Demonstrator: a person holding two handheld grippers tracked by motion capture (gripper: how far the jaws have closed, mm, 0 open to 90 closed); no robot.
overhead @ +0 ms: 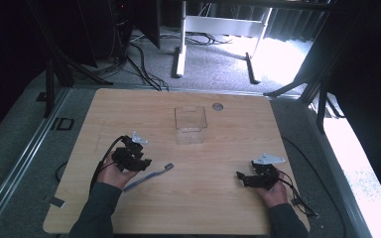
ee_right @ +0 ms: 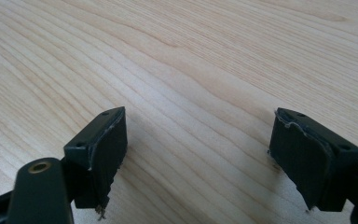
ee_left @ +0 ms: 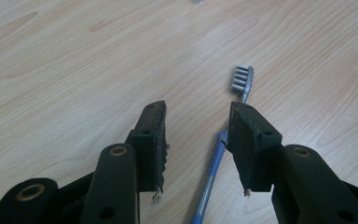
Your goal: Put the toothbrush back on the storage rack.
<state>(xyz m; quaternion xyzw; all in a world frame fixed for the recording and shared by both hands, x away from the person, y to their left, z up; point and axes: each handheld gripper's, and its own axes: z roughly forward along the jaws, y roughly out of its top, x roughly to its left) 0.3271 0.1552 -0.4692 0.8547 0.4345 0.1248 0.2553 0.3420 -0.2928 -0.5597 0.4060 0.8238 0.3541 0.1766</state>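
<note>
At the near edge of the table [overhead: 188,213] the person's sleeves come in, each hand holding a gripper. The left gripper [overhead: 138,161] sits low at the near left, jaws spread, with the toothbrush [overhead: 149,177] lying flat on the wood just beside it; in the left gripper view the blue handle runs up between the jaws and the grey bristle head [ee_left: 242,78] lies just past the tips. The right gripper [overhead: 245,179] rests at the near right, jaws spread wide over bare wood. A clear box [overhead: 190,124] stands farther off, mid-table.
</note>
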